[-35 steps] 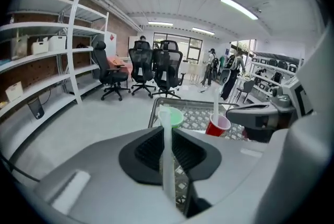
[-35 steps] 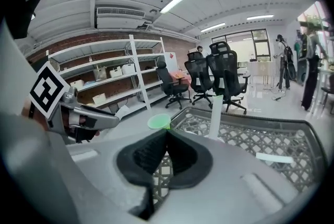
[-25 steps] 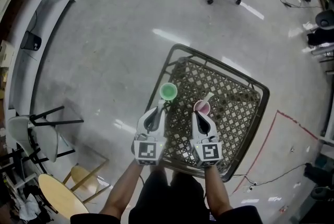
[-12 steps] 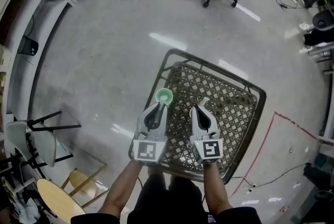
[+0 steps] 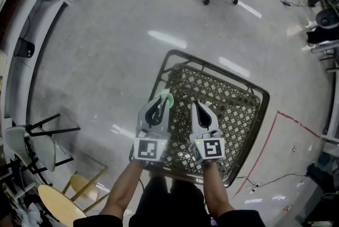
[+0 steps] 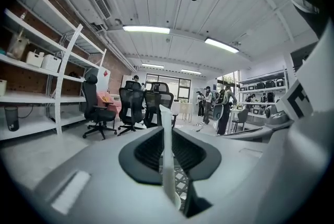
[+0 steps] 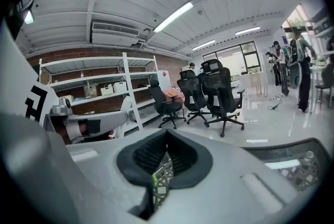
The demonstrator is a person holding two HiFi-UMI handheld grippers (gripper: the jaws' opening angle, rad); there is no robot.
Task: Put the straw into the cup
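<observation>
Cup and straw nearer now; left hand-held gripper clamping cup, right hand-held gripper clamping straw.

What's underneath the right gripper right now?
Below the right gripper shows the dark metal lattice table, and its shut jaws pinch a thin pale green straw. Whatever sits directly beneath the gripper body is covered.

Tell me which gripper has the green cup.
The left gripper: the green cup shows at its tips, its wall pinched between the jaws. The right gripper is shut on a thin green straw only.
</observation>
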